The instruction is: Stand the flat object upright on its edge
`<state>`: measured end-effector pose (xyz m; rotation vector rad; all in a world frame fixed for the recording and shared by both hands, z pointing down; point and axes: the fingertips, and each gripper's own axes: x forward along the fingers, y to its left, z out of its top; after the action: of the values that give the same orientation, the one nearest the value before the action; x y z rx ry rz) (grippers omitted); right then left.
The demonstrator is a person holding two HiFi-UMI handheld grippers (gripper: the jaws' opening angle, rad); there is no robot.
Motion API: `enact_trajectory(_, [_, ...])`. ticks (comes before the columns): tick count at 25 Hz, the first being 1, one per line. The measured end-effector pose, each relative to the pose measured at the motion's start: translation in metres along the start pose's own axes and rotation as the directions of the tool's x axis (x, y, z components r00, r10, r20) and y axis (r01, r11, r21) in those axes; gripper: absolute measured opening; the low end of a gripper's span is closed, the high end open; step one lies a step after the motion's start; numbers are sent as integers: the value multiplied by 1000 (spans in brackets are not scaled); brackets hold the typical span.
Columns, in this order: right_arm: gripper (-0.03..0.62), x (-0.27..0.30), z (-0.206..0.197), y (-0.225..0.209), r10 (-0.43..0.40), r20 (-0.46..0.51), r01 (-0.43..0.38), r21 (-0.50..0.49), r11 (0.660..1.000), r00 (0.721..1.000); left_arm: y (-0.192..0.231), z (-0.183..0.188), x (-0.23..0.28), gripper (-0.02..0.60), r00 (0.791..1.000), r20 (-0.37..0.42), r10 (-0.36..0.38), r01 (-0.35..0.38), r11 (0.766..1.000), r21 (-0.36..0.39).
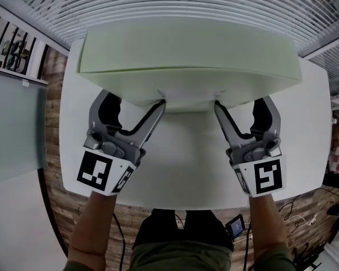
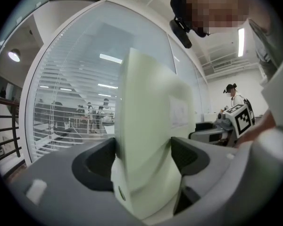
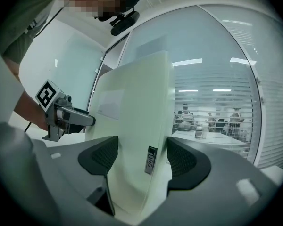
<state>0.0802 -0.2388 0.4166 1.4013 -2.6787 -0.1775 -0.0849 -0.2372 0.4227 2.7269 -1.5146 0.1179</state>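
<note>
Gripped along the near edge and raised over the table (image 1: 181,168): pale green flat cushion (image 1: 186,55), seen steeply tilted towards upright. Clamped by the left hand-held gripper (image 1: 160,105) and the right hand-held gripper (image 1: 217,105), each closed onto the slab with pads against both faces.

Judged at risk of sagging between the two grips, of slipping from the pads under its own weight, and of toppling on release, given so narrow an edge as base.

Hidden from above: far edge and any contact with the table, so impossible to tell whether resting or carried. Print on the small grey tag (image 3: 151,160) and white patch (image 3: 109,102) unreadable.
</note>
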Motion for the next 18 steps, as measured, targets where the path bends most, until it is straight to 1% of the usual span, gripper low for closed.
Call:
enact_trajectory(9, [314, -5, -4, 4, -13, 3, 13, -13, 1000, 1000, -5, 0, -6, 362, 1000, 19, 14, -15, 999, 43])
enact_trajectory(18, [314, -6, -6, 3, -28, 5, 28, -9, 1000, 1000, -6, -2, -3, 362, 1000, 30, 6, -8, 999, 51])
